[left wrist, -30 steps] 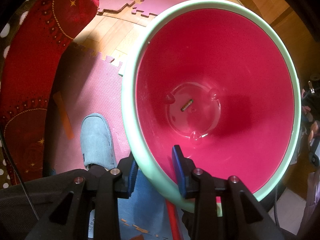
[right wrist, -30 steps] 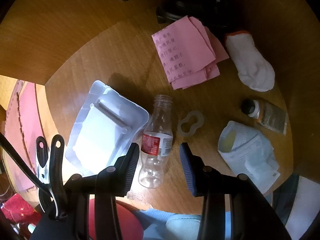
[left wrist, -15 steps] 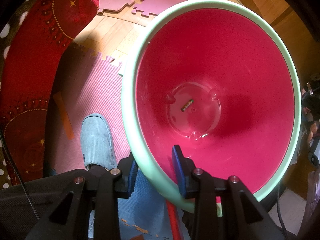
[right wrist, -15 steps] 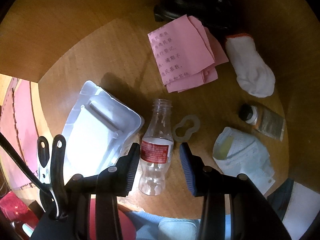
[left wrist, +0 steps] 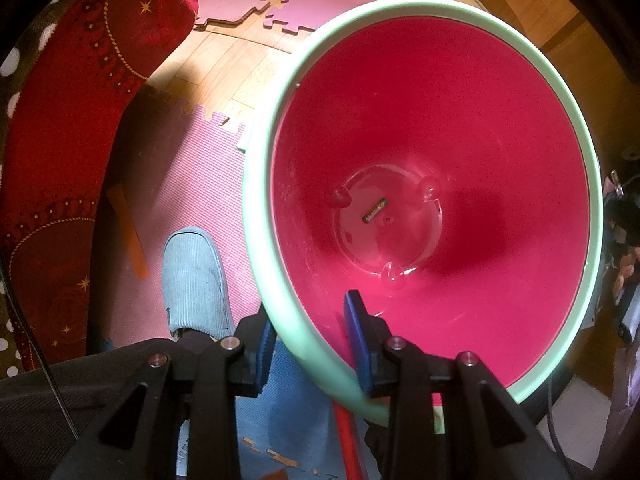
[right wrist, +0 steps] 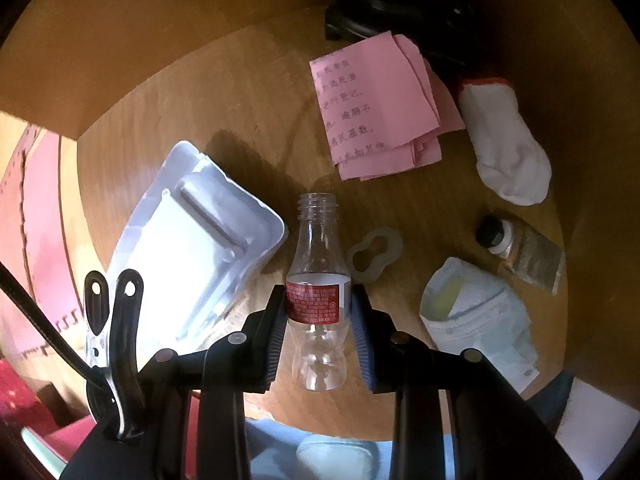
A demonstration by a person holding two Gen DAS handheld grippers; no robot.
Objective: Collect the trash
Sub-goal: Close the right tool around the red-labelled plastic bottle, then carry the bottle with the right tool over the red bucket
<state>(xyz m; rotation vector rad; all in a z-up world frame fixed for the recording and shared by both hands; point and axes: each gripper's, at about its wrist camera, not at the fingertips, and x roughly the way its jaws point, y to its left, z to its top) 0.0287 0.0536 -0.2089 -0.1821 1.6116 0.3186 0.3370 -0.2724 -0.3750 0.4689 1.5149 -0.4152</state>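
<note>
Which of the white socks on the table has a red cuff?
The far white sock, lying right of the pink papers, has the red-orange cuff. The nearer sock, right of the bottle, has none.

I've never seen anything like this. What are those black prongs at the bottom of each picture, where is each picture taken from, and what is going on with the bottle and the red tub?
No robot here: a person holds a two-fingered grabbing tool in each hand, each with a camera looking down along its fingers.

The left gripper is shut on the green rim of a red bin, held above a floor with pink mats; the person's grey slipper shows beside it.

The right gripper looks down on a wooden table. Its fingers are closing around an empty plastic bottle lying there, at its red label. Around it lie a plastic tray, pink papers, a white glove, a face mask and a small tube.
</note>
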